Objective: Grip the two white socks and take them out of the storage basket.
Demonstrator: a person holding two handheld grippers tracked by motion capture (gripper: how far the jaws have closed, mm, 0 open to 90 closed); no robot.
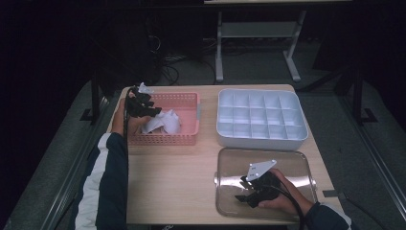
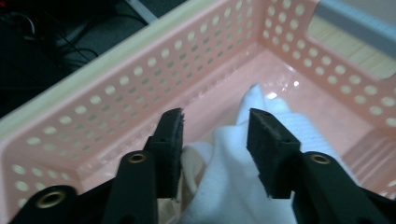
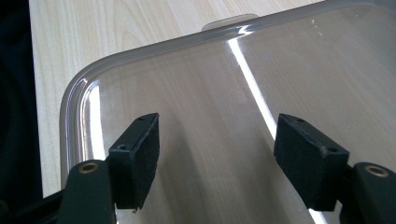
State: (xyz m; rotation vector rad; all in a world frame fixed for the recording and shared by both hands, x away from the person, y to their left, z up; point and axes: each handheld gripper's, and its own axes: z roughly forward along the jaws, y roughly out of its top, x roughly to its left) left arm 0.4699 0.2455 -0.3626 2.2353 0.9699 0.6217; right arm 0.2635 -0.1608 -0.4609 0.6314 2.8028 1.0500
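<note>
Nearest the camera, the right gripper [image 1: 252,192] hovered wide open and empty over the clear lid [image 1: 230,165] at lower right. Farther off at upper left, the left gripper [image 1: 145,106] sat half open around white cloth [image 2: 238,186] in the pink basket [image 2: 107,95], pads not pressing. I'd push deeper into the bunched cloth before squeezing; no readable writing anywhere.

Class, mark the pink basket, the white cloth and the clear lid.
pink basket [image 1: 165,140], high view, near perforated wall.
white cloth [image 2: 233,186], left gripper view, fold between the jaws.
clear lid [image 3: 77,100], right gripper view, rounded corner rim.
</note>
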